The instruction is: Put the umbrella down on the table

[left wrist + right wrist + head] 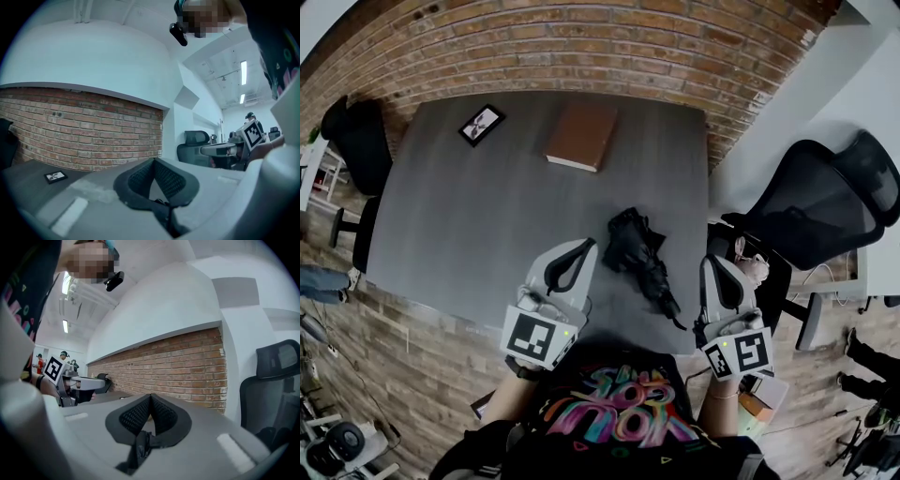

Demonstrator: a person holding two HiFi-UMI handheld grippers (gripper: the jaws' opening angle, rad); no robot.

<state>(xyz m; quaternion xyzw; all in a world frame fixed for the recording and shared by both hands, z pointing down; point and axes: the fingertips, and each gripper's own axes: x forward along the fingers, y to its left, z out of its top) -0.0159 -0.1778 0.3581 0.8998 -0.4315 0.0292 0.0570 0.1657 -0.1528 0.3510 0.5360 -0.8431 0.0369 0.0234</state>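
A folded black umbrella (639,255) lies on the grey table (469,225), near its front right corner, with the handle end pointing toward the front edge. My left gripper (586,246) hovers just left of the umbrella, apart from it, its jaws together with nothing between them. My right gripper (712,262) is held to the right of the umbrella, beyond the table's right edge, also shut and empty. In the left gripper view the jaw tips (153,160) meet. In the right gripper view the tips (150,395) meet too. Neither gripper view shows the umbrella.
A brown book (581,134) and a small framed picture (482,124) lie at the table's far side, under the brick wall (581,47). One black office chair (825,202) stands at the right, and another chair (356,141) at the far left.
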